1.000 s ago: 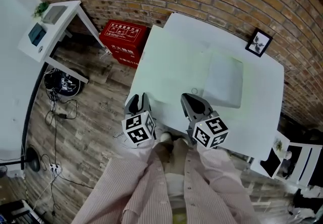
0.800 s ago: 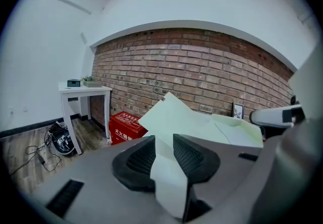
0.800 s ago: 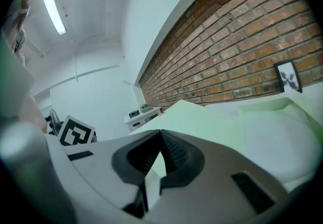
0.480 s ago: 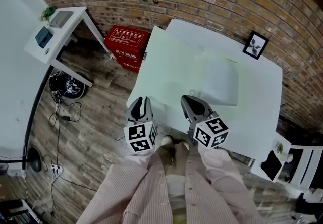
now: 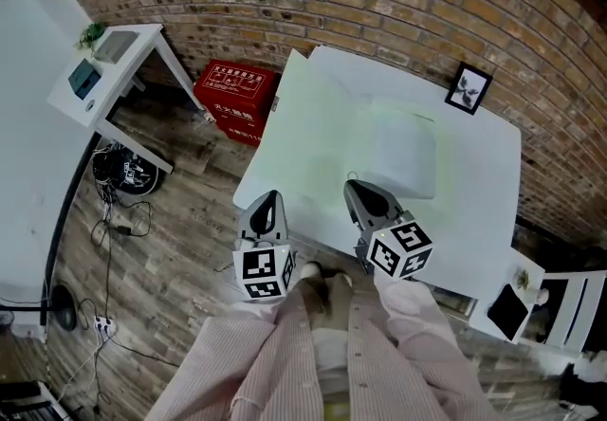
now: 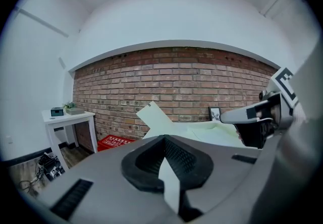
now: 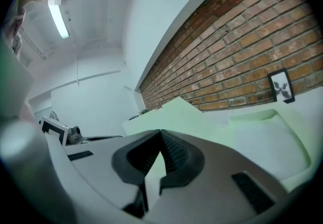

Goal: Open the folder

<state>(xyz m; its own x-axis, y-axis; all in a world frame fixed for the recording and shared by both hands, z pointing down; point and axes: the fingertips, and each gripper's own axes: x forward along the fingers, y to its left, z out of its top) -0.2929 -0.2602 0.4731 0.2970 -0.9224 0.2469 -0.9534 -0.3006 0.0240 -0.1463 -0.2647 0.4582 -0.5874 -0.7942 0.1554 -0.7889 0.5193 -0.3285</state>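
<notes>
Left gripper (image 5: 269,195) and right gripper (image 5: 353,186), both clenched with tips meeting, hide the near edge of the folder (image 5: 322,125) on the table (image 5: 474,192).

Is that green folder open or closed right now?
Open, it seems: the folder has one pale green cover spread leftwards past the table edge.

Folder (image 5: 318,135) lies on the table's (image 5: 479,192) left side, picture frame (image 5: 469,88) at the far corner, box (image 5: 237,92) on the floor left, desk (image 5: 114,64) beyond.

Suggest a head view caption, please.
Left gripper and right gripper, jaws shut, at the table edge before a pale folder.
</notes>
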